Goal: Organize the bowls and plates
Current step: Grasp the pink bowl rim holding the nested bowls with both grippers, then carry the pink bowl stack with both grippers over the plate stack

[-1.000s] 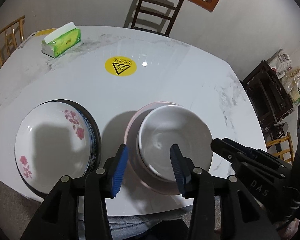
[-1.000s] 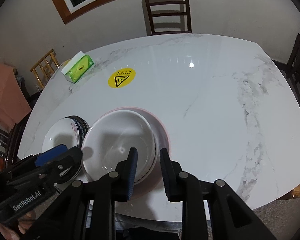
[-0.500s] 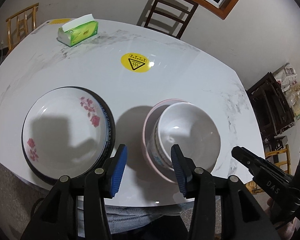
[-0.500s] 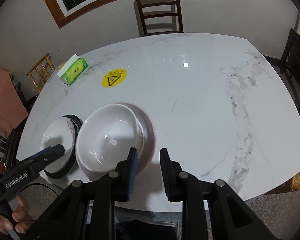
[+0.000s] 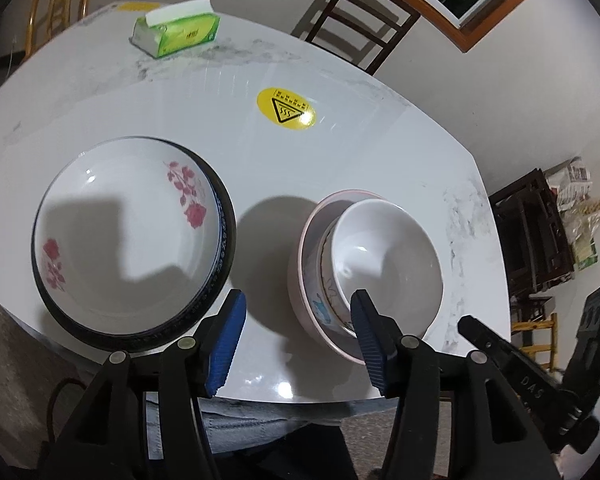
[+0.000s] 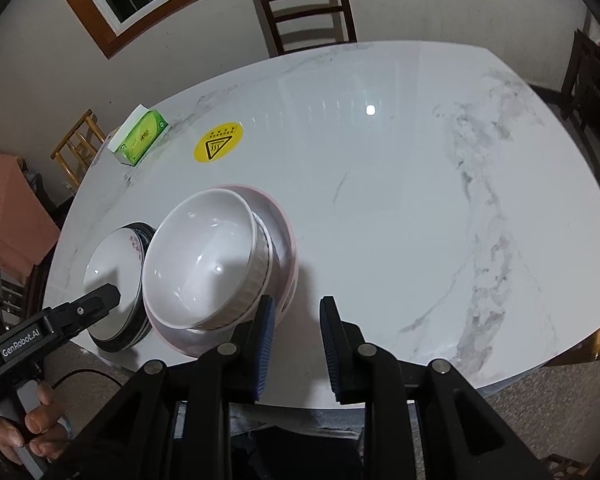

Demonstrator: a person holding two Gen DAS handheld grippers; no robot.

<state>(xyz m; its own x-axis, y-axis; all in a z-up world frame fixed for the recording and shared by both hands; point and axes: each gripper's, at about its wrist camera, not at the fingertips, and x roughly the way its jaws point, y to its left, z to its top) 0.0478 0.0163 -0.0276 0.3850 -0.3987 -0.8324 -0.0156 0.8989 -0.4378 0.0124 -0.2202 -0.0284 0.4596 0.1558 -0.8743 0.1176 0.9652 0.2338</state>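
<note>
A white marble table (image 6: 380,208) carries two stacks near its front edge. Left of the yellow warning sticker (image 5: 286,109) sits a floral plate (image 5: 124,232) atop a dark-rimmed plate (image 5: 225,224). Right of the sticker and nearer the front edge, a white bowl (image 5: 388,256) nests in other bowls on a pink-rimmed plate (image 5: 304,240). Beyond the sticker lies a green tissue pack (image 5: 176,34). The left gripper (image 5: 296,340) hangs above the front edge, jaws spread wide and empty; the right gripper (image 6: 296,344) hangs beside the bowl stack, jaws parted, holding nothing.
</note>
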